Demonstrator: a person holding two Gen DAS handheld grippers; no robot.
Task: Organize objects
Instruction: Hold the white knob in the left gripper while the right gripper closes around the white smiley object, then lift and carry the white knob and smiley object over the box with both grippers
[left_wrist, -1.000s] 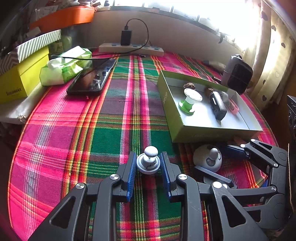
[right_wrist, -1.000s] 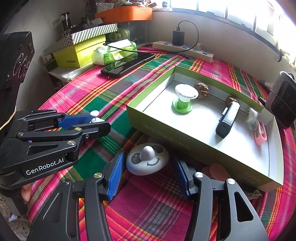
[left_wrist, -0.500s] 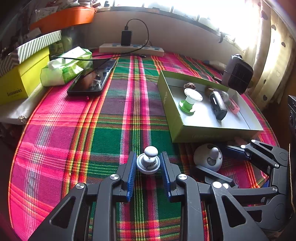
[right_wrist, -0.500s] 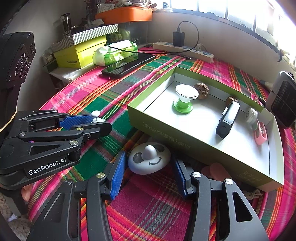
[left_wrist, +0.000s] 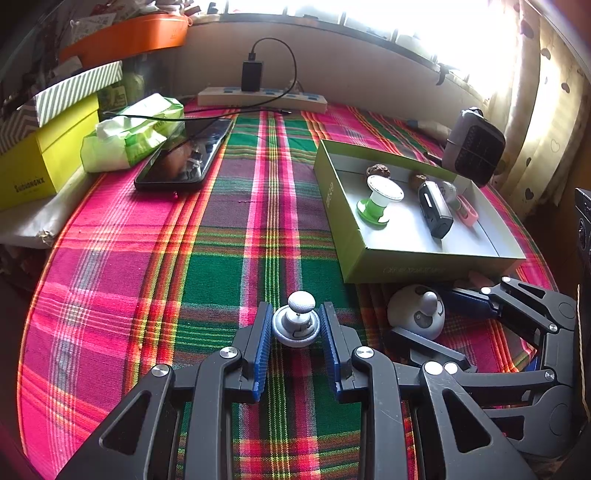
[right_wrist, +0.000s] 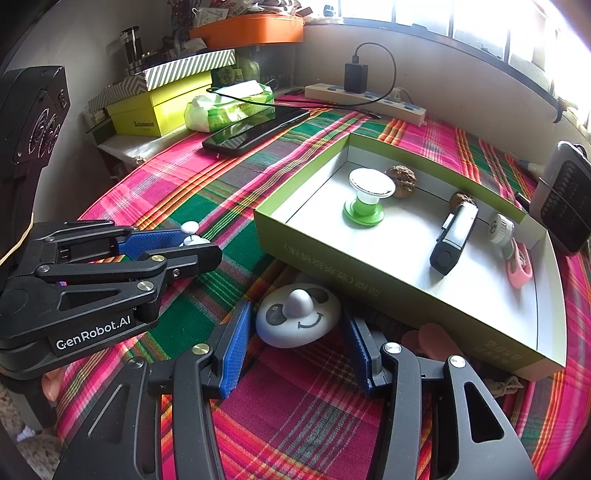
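A small grey knob-topped disc (left_wrist: 296, 322) sits on the plaid cloth between the blue pads of my left gripper (left_wrist: 296, 325), which touch or nearly touch its sides. A white panda-face knob (right_wrist: 298, 314) lies in front of the green box (right_wrist: 321, 254). My right gripper (right_wrist: 295, 325) straddles it, open, with gaps on both sides. The box holds a green-and-white knob (right_wrist: 365, 197), two walnuts, a black device (right_wrist: 452, 240) and a pink item. The left gripper also shows in the right wrist view (right_wrist: 184, 240), and the panda knob in the left wrist view (left_wrist: 416, 312).
A phone (left_wrist: 184, 157), a tissue pack (left_wrist: 129, 134) and yellow boxes (left_wrist: 40, 158) lie at the far left. A power strip (left_wrist: 262, 98) lies along the back wall. A small grey fan (left_wrist: 474, 146) stands behind the box. A pink flat piece (right_wrist: 432, 338) lies beside the box front.
My right gripper's fingers have narrowed around the panda knob. My left gripper has stayed put around the grey disc.
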